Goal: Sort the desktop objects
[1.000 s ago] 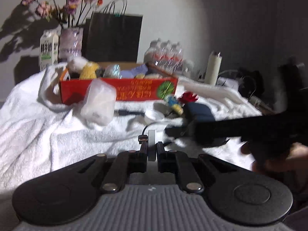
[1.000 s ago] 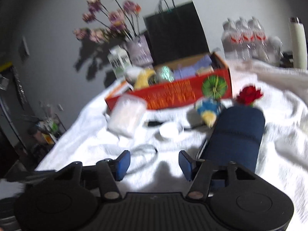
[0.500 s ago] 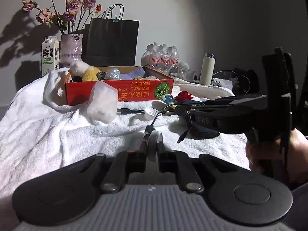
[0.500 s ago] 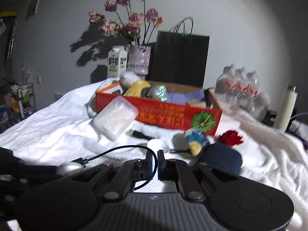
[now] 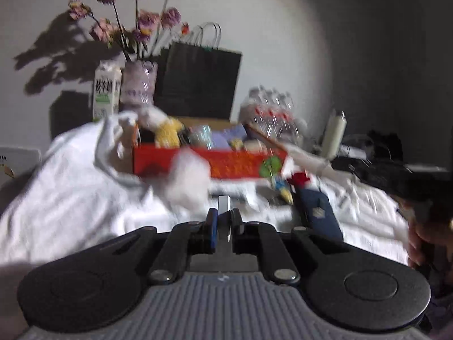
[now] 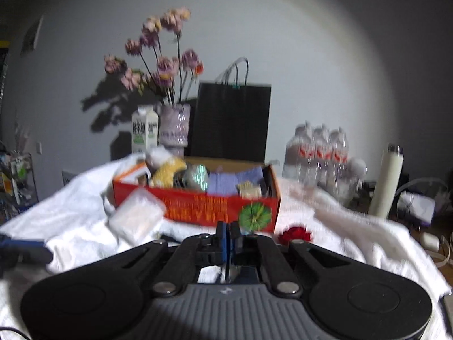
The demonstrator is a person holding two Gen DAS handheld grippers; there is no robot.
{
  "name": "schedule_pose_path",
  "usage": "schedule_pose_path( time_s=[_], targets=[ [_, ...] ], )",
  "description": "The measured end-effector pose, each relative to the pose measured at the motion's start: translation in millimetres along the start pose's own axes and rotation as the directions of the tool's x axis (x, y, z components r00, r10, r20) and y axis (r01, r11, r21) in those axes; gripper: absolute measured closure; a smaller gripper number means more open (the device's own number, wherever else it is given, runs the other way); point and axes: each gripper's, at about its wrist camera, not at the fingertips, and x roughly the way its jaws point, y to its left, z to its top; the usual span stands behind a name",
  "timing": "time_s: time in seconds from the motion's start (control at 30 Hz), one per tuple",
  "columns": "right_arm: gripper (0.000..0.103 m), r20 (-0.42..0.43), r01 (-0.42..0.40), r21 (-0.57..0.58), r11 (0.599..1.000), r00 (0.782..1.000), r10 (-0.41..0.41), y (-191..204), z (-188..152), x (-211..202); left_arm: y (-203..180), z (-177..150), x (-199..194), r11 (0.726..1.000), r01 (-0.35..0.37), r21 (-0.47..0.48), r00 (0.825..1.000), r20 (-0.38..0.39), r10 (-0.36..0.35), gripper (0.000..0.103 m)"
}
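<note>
Your left gripper (image 5: 223,222) is at the bottom middle of the left wrist view, its tongs nearly together and clamped on a small flat white piece (image 5: 223,206) that sticks up between the tips. It looks like a plug or adapter, but blur hides the detail. Your right gripper (image 6: 227,233) is at the bottom middle of the right wrist view with its blue-padded tongs pressed together; a thin dark line runs down beneath them, perhaps a cable, though you cannot tell whether it is pinched.

Both views look across a surface covered with a white towel (image 6: 70,198). Toward the back sits a red box (image 6: 203,206), open on top and already holding soft toys and other small items. Leaning against its front left corner is a clear plastic packet (image 6: 136,216). A red flower (image 6: 294,233) lies on the towel in front of the box's right end. In the left wrist view a dark blue pouch (image 5: 317,212) lies right of your left gripper, with a small blue and yellow toy (image 5: 283,188) just behind it.

Behind the box stand a milk carton (image 6: 144,131), a vase of pink flowers (image 6: 174,126) and a black paper bag (image 6: 230,121). Further right are water bottles (image 6: 320,153) and a white flask (image 6: 386,181). Your right hand (image 5: 427,240) shows at the right edge of the left wrist view.
</note>
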Motion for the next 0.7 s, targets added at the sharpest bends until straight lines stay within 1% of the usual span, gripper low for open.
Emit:
schedule_pose_path(
  time_s=[0.07, 0.13, 0.2, 0.27, 0.33, 0.4, 0.43, 0.5, 0.57, 0.63, 0.67, 0.7],
  targets=[
    [0.101, 0.017, -0.040, -0.007, 0.999, 0.999, 0.040, -8, 18, 1, 5, 23, 9, 1.000, 0.000, 0.032, 1.000, 0.010, 0.000, 0.093],
    [0.101, 0.037, -0.082, -0.004, 0.997, 0.996, 0.082, -17, 38, 7, 7, 46, 21, 0.996, -0.043, 0.075, 0.999, 0.024, 0.041, 0.093],
    [0.101, 0.056, -0.117, -0.018, 0.993, 0.991, 0.118, -21, 59, 17, 10, 72, 40, 0.992, -0.076, 0.102, 0.997, 0.016, 0.075, 0.093],
    [0.101, 0.071, -0.162, -0.056, 0.985, 0.984, 0.166, -22, 81, 32, 16, 98, 64, 0.991, -0.089, 0.099, 0.996, -0.008, 0.090, 0.093],
    [0.101, 0.060, -0.199, -0.062, 0.978, 0.977, 0.203, -21, 103, 57, 27, 120, 97, 0.993, -0.098, 0.066, 0.993, -0.053, 0.102, 0.093],
    [0.101, 0.014, -0.261, -0.043, 0.964, 0.965, 0.261, -19, 123, 90, 36, 134, 133, 0.993, -0.104, 0.054, 0.988, -0.108, 0.110, 0.093],
    [0.101, -0.003, -0.280, -0.033, 0.959, 0.960, 0.280, -16, 130, 107, 41, 138, 151, 0.992, -0.121, 0.040, 0.983, -0.134, 0.125, 0.093],
    [0.101, -0.054, -0.313, -0.016, 0.950, 0.949, 0.311, -8, 140, 142, 50, 140, 186, 0.992, -0.126, 0.031, 0.968, -0.216, 0.129, 0.093],
    [0.102, -0.101, -0.340, 0.021, 0.940, 0.935, 0.340, -4, 143, 175, 61, 140, 213, 0.989, -0.147, -0.008, 0.951, -0.275, 0.139, 0.093],
    [0.101, -0.146, -0.335, 0.081, 0.939, 0.928, 0.344, -4, 139, 209, 71, 138, 233, 0.986, -0.164, -0.025, 0.943, -0.297, 0.150, 0.093],
    [0.101, -0.182, -0.326, 0.100, 0.940, 0.923, 0.339, -4, 134, 227, 77, 135, 243, 0.983, -0.177, -0.039, 0.938, -0.310, 0.157, 0.093],
    [0.101, -0.229, -0.314, 0.117, 0.942, 0.915, 0.333, -5, 127, 246, 83, 132, 253, 0.979, -0.196, -0.056, 0.929, -0.331, 0.167, 0.092]
  ],
)
